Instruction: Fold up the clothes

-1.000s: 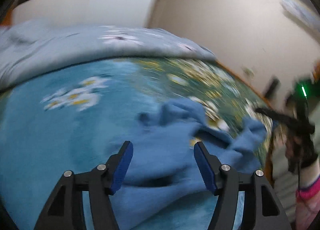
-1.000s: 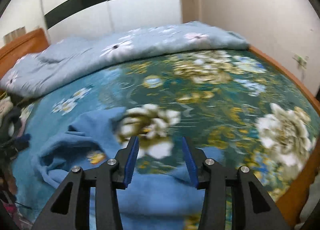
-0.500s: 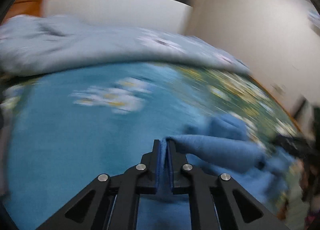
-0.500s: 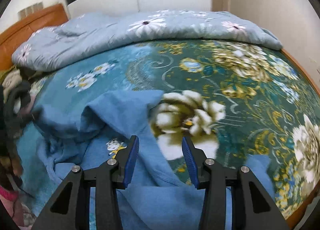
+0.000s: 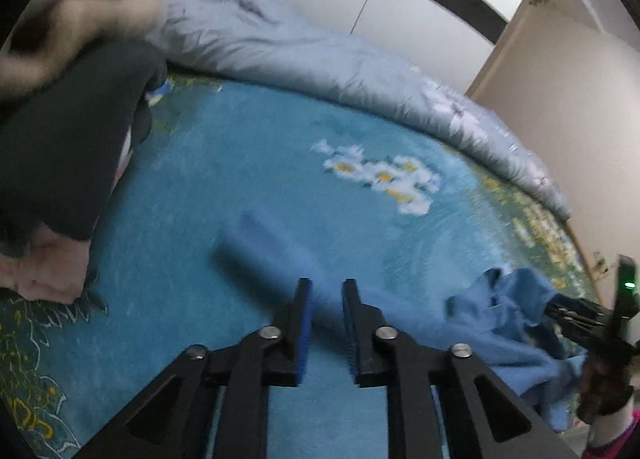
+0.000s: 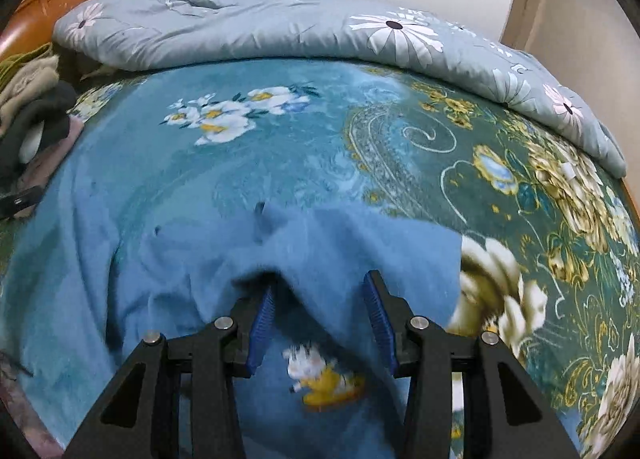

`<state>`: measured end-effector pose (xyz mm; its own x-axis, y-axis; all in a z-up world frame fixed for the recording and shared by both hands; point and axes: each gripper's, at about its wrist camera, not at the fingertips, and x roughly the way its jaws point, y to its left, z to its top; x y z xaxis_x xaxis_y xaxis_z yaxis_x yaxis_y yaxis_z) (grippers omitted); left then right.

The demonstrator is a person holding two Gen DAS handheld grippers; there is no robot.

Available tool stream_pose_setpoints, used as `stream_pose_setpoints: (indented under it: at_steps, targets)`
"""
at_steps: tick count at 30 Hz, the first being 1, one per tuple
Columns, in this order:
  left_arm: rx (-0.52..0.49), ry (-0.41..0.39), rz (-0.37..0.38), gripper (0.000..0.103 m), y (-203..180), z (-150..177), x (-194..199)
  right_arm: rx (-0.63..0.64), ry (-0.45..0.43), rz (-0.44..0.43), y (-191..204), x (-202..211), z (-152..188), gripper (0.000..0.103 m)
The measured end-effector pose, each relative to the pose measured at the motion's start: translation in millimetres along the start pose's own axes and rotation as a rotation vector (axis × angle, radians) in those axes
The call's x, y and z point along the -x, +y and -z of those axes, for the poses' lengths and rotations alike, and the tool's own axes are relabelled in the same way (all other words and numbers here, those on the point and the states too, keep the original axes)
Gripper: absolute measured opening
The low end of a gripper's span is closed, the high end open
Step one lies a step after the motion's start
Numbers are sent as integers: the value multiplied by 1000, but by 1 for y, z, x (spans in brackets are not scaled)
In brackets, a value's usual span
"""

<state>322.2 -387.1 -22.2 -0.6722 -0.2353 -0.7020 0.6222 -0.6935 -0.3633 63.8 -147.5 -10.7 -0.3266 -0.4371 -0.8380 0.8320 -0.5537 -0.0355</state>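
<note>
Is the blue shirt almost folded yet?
Not yet. The blue shirt lies rumpled on the bedspread, no neat fold showing. The left tool straddles a stretched-out sleeve, jaws slightly apart. The right tool hovers open over the body. All folding remains.

Dim, even indoor light with fisheye bending at the dark rims (foreground fabric smeared by motion blur)
</note>
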Motion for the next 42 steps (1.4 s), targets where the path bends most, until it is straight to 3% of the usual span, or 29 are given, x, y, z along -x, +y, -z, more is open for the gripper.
stream_pose_setpoints:
  at_steps: [1, 2, 3, 4, 7, 11, 23, 27, 32, 36, 39, 42]
  targets:
    - [-12, -13, 20, 31, -6, -4, 3, -13, -4, -2, -2, 1, -2, 31]
    - [-24, -27, 40, 42, -12, -8, 5, -30, -8, -11, -5, 2, -4, 11]
    - [-47, -29, 64, 48, -22, -11, 4, -57, -9, -34, -11, 3, -6, 6]
    - [-73, -22, 82, 54, -32, -15, 0, -76, -13, -50, -16, 5, -6, 6]
    - [-122, 31, 128, 55, -58, -16, -19, -140, -52, -90, -36, 22, -7, 4]
    - [-165, 123, 177, 55, -87, -6, -44, -251, -145, -81, -81, 57, -5, 4]
    - [-253, 264, 152, 55, -117, 21, -76, -745, -155, 33, -249, 76, 88, 4]
    - [-277, 301, 177, 56, -126, 17, -84, -755, -102, 24, -252, 67, 114, 4]
    - [-264, 429, 294, 59, -138, 11, -113, -670, -57, 51, -243, 87, 123, 26]
    - [-287, 542, 366, 60, -151, 19, -137, -506, -26, 120, -223, 117, 128, 34]
    - [-299, 581, 389, 62, -159, 24, -149, -467, -62, 138, -219, 137, 126, 37]
    - [-274, 609, 450, 64, -162, 22, -154, -439, -117, 55, -213, 141, 100, 38]
